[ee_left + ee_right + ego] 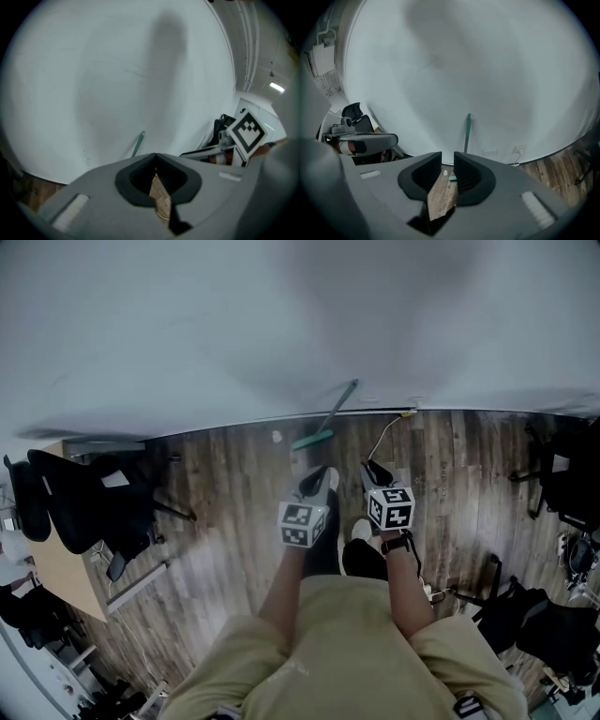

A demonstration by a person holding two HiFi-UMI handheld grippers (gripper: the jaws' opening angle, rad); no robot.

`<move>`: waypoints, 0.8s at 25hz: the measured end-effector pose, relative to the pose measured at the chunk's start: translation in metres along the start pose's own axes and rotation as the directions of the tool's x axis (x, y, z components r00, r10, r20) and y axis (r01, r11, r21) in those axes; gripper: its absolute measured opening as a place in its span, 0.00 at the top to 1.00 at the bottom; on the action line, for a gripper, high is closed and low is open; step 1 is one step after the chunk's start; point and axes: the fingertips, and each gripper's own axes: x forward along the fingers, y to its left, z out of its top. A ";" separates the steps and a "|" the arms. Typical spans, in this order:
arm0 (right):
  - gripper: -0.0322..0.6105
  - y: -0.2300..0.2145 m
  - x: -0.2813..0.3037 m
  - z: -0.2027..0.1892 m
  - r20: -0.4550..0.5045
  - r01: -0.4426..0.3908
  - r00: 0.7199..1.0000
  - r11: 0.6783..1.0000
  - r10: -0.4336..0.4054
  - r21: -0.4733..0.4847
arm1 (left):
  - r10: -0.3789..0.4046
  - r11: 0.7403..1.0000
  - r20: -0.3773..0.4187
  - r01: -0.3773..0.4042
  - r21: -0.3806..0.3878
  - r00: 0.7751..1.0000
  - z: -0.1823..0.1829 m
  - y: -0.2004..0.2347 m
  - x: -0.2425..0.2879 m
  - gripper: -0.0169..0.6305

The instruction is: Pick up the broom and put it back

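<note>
The person wears a khaki short-sleeved shirt (347, 652) and a black wristband (395, 544) on the right wrist. The left gripper (322, 478) and the right gripper (373, 472) are grey moulded plastic tools. Each bears 1 white cube (302, 523) printed with black square markers. Each has 2 grey jaws lined with black ribbed pads (466, 174).

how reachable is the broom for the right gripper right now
Probably reachable, maybe with a step closer: the broom leans on the wall ahead of the right gripper, with only bare floor between them. Its jaws stand slightly apart, empty.
</note>
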 end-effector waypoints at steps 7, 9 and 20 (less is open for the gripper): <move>0.78 0.004 0.082 -0.024 -0.075 -0.054 0.996 0.998 0.055 0.015 | 0.060 0.996 -0.046 -0.063 -0.066 0.997 -0.024 0.062 0.030 0.97; 0.76 0.003 0.100 -0.031 -0.096 -0.063 0.993 0.998 0.065 0.019 | 0.064 0.995 -0.055 -0.068 -0.071 0.996 -0.028 0.072 0.036 0.97; 0.61 -0.053 0.209 -0.065 -0.156 -0.002 0.987 0.988 0.026 0.153 | 0.079 0.987 -0.061 -0.087 -0.138 0.995 -0.055 0.097 0.059 0.97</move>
